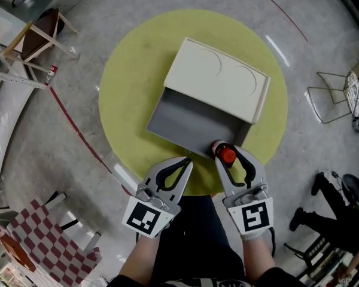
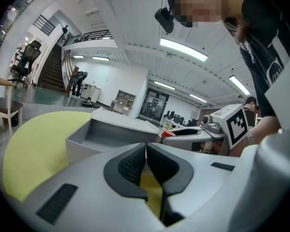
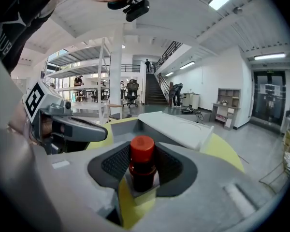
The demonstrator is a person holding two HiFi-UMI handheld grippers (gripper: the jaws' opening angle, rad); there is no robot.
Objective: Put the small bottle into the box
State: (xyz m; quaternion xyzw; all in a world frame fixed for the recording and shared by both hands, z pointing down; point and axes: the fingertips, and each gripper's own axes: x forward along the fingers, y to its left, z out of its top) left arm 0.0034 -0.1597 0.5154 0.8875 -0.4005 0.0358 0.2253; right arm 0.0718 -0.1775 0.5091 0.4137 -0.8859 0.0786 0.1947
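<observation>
Right claw: jaws clamped on a small dark bottle with a red cap, held upright between the ribbed black pads. Cap stands clear above the pads.

Left claw: jaws pressed together, nothing between them. It sits just beside the right claw, on the near edge of the counter.

Bottle position: at the near right corner of an open grey rectangular box, by its rim. Cannot tell whether it is over the interior.

Flat cream lid covers the far half of the box.

Box rests on a round yellow-green counter, roughly centred.
</observation>
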